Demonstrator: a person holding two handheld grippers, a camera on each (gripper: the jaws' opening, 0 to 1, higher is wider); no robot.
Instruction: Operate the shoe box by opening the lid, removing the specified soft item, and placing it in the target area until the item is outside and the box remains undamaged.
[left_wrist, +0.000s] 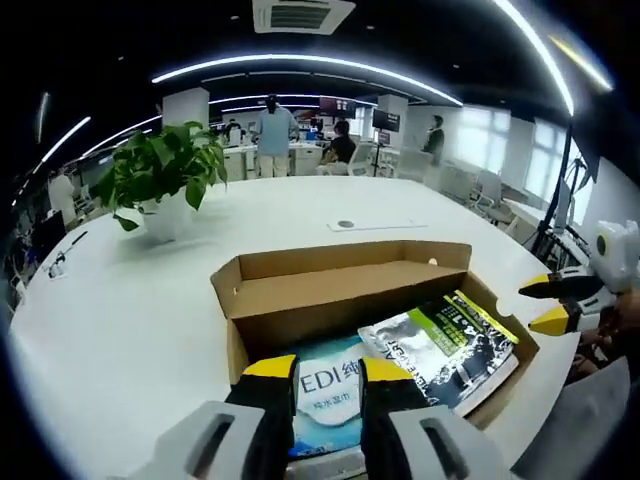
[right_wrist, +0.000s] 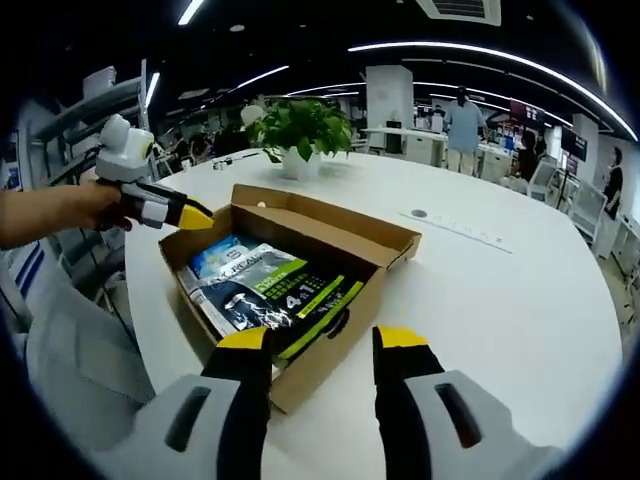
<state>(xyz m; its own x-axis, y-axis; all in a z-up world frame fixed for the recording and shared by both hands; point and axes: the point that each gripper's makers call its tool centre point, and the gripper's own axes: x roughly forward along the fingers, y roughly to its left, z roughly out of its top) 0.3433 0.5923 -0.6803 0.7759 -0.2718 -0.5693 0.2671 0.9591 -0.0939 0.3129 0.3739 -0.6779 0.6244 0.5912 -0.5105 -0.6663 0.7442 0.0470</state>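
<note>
In the left gripper view the left gripper (left_wrist: 328, 385) rises from the bottom edge, its grey jaws tipped in yellow and standing apart with nothing between them, hanging just over the near edge of the shoe box (left_wrist: 350, 275); the box is plain brown corrugated cardboard, shallow and rectangular, its lid (left_wrist: 345, 262) already folded up and back along the far side; inside lie two soft flat packs side by side, a blue and white wipes pack (left_wrist: 330, 385) directly beyond the left jaws and a glossy green, black and white pouch (left_wrist: 445, 345) beside it, slightly overlapping the box's right end; the right gripper (left_wrist: 560, 303) enters from the right, just off the box's corner; in the right gripper view the right gripper's own jaws also stand apart and empty, near the box's front wall, which carries a small dark cut-out (right_wrist: 335, 322), while the left gripper sits at the far corner, held by a person's hand (right_wrist: 100, 205); the box rests on a smooth, round white table (left_wrist: 120, 300); farther on stands a leafy green potted plant (left_wrist: 165, 175) in a white pot, and a thin flat strip (left_wrist: 375, 225) lies beyond the box; at the back are desks and standing people (left_wrist: 273, 135) under curved ceiling lights.
</note>
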